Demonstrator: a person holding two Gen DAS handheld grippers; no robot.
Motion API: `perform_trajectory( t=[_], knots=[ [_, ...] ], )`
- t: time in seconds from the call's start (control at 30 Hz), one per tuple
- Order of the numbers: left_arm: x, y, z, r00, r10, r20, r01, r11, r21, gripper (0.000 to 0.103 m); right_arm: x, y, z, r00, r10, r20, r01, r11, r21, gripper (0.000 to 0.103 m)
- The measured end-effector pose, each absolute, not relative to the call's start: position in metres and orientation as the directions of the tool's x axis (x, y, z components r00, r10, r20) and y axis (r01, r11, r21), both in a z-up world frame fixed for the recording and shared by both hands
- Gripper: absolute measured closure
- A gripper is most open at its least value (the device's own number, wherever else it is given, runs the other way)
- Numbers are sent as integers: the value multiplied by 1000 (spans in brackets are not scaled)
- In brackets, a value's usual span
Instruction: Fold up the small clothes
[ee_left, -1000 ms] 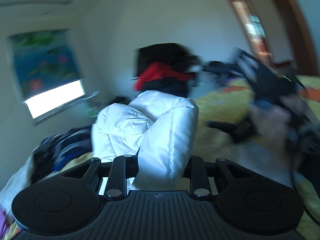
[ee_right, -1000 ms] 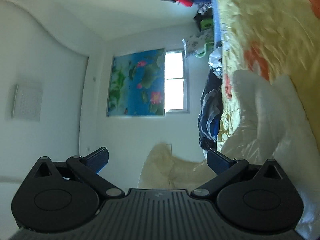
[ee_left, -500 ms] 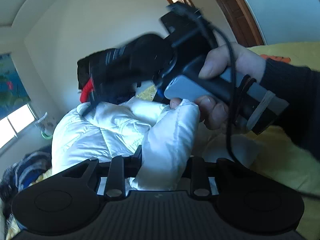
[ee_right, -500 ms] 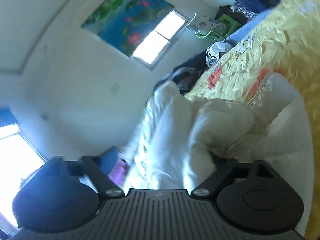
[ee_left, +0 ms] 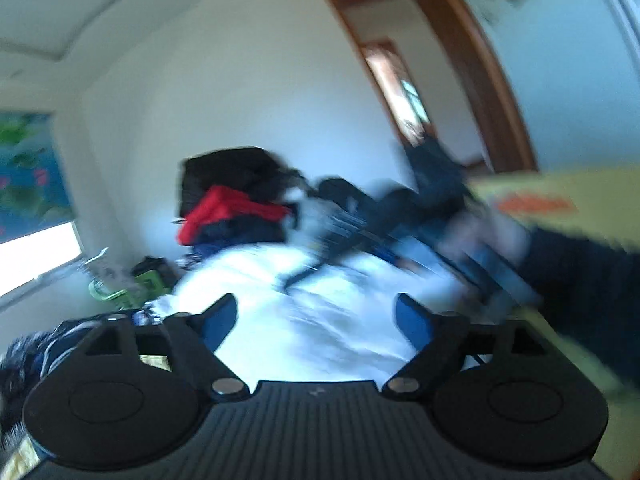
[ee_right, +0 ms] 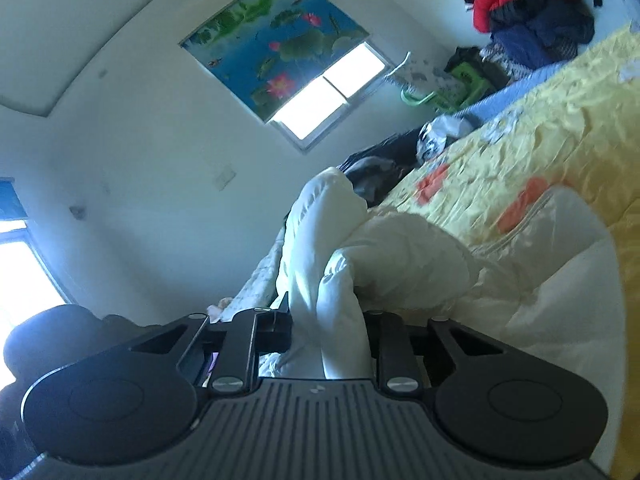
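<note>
The right gripper (ee_right: 326, 334) pinches a fold of the white puffer jacket (ee_right: 400, 256) on the yellow bed (ee_right: 552, 128); the left gripper (ee_left: 316, 316) gapes empty. Light, puffy, slippery: grip seams

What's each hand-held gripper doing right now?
Left hand-held gripper: open, holding nothing.
Right hand-held gripper: closed on the white puffer jacket.

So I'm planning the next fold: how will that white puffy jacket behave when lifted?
The white puffy jacket probably flops: it droops around the right gripper. Its quilted bulk looks light and springy, so folds may reopen. The sheen suggests slippery fabric.
</note>
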State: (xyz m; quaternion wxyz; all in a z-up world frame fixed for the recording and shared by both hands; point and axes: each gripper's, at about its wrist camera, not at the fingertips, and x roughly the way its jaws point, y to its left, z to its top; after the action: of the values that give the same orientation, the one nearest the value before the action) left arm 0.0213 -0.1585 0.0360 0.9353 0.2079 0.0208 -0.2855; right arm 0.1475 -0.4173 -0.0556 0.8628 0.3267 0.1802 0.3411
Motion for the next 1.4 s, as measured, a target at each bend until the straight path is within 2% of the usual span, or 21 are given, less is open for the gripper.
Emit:
perform_trajectory(
  t=[0.03,0.1,0.23,0.3,0.33,0.37,0.43,0.47,0.57,0.63,0.7,0.83,0.9,1.0,1.13,1.17,1.2,1.23,1.33,1.37,1.4],
  knots=[
    [37,-154,45,848,-512,-135,525,780,341,5,145,-422,-54,708,701,-84,-470,556,686,79],
    [69,-151,56,872,-473,-127,489,828,276,5,137,-433,-50,711,698,-84,-474,564,677,79],
    [146,-163,61,866,-436,-246,476,869,135,5,126,-450,-46,743,661,-99,-448,602,661,80],
    [173,-182,48,825,-473,-310,530,837,135,5,131,-456,-52,743,663,-93,-429,579,693,80],
    [188,-193,41,793,-473,-383,557,819,141,5,134,-456,-55,740,665,-100,-419,571,706,80],
    [202,-200,28,751,-471,-462,575,811,109,5,138,-456,-58,740,661,-120,-393,571,720,75],
    [214,-200,8,710,-488,-508,585,810,38,5,145,-458,-64,759,624,-184,-313,597,739,48],
    [215,-202,2,707,-497,-503,596,802,45,5,148,-462,-68,778,597,-193,-275,601,750,28],
    [213,-213,-10,695,-504,-512,628,773,92,5,144,-476,-70,829,545,-129,-245,560,791,26],
    [213,-224,-19,685,-514,-517,654,747,123,4,134,-483,-66,887,456,-66,-220,545,809,26],
    [217,-230,-25,683,-522,-510,666,732,143,4,125,-475,-52,910,414,-37,-238,592,770,26],
    [216,-243,-34,683,-528,-504,676,719,163,4,122,-424,-14,800,600,17,-475,615,629,26],
    [208,-243,-37,681,-533,-501,683,710,173,4,129,-397,5,737,675,-32,-550,627,552,28],
    [216,-245,-38,686,-536,-493,681,711,175,4,145,-362,28,748,644,-162,-534,728,430,26],
    [207,-243,-39,684,-543,-488,683,711,167,4,195,-352,1,681,639,-358,-443,748,494,23],
    [208,-242,-39,679,-548,-488,686,709,159,4,209,-356,-15,689,597,-411,-380,780,497,30],
    [202,-238,-34,674,-555,-488,692,706,152,4,221,-360,-30,697,551,-459,-327,814,481,43],
    [199,-238,-35,677,-552,-487,693,700,170,4,233,-368,-41,684,541,-490,-293,819,494,51],
    [203,-235,-34,659,-571,-489,704,698,135,4,252,-407,-76,677,557,-481,-147,743,653,95],
    [204,-235,-35,654,-574,-493,708,694,132,4,255,-413,-83,659,579,-480,-143,723,676,102],
    [205,-235,-35,653,-575,-493,710,692,133,4,255,-417,-91,650,601,-466,-139,696,705,102]
  ],
)
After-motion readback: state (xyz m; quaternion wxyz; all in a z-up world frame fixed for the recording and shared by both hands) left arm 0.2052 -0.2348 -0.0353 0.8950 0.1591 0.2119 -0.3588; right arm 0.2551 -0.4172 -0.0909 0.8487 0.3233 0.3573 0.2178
